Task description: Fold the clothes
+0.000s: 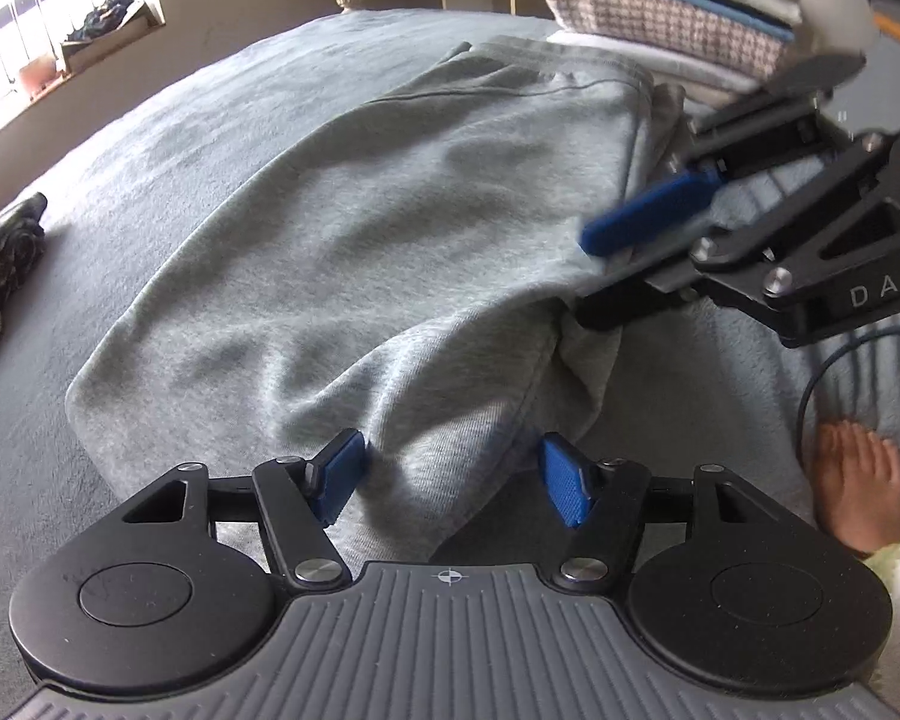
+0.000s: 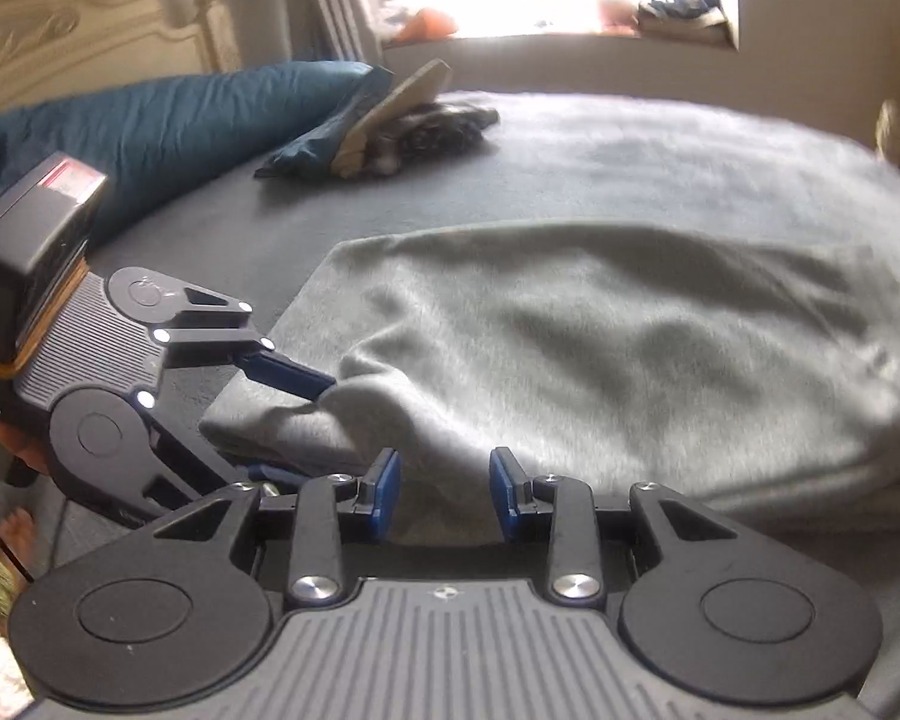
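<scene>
The grey garment (image 1: pixel 354 228) is soft matt fleece-like knit with a stitched hem at its 1 o'clock corner. The bed cover (image 1: pixel 120 180) under it is matt, napped cloth. Both tongs, left (image 1: pixel 453 477) and right (image 2: pixel 444 492), are matt black plastic with ribbed grey housings, shiny metal rivets and blue textured pads (image 1: pixel 564 483). The headboard (image 2: pixel 60 42) is cream-painted carved wood.
</scene>
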